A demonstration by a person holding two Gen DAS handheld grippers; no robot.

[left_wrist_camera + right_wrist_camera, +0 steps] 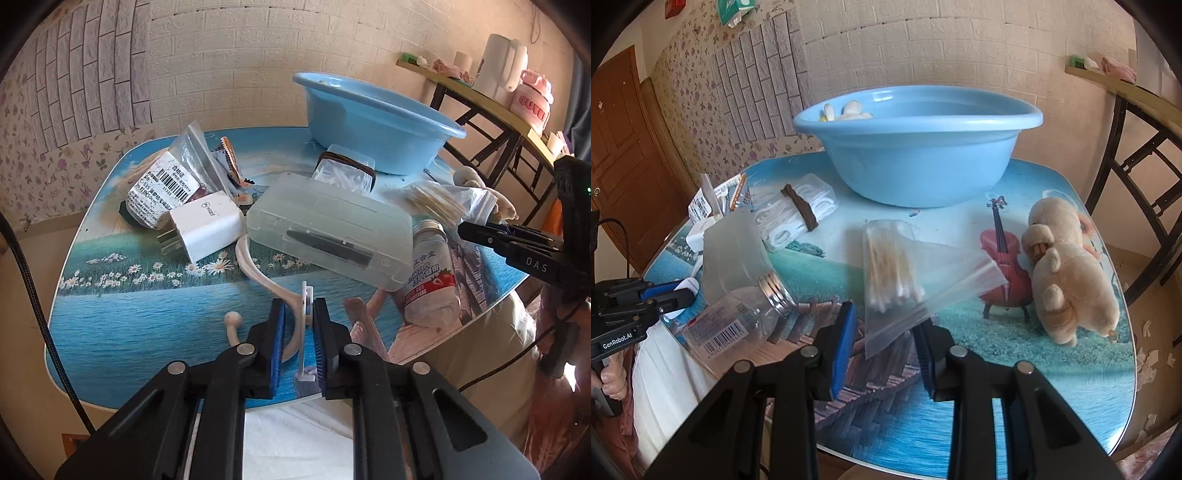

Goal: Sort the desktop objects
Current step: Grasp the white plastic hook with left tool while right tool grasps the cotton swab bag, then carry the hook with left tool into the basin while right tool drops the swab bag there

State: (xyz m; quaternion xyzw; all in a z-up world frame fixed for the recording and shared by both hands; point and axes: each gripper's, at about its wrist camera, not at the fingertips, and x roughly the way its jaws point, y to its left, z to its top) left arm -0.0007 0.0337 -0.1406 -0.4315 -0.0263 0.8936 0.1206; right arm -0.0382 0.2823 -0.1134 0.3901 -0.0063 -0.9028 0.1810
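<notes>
My left gripper is shut on a cream plastic wall hook at the table's near edge; its curved arm reaches under the clear plastic case. My right gripper is open, its fingers on either side of the corner of a clear zip bag of cotton swabs lying on the table. The blue basin stands at the back with a few pale items inside. The right gripper also shows at the right of the left wrist view.
On the picture-printed table lie a white charger plug, a labelled bag, a box of floss picks, a tipped clear bottle and a beige plush toy. A side table with a kettle stands right.
</notes>
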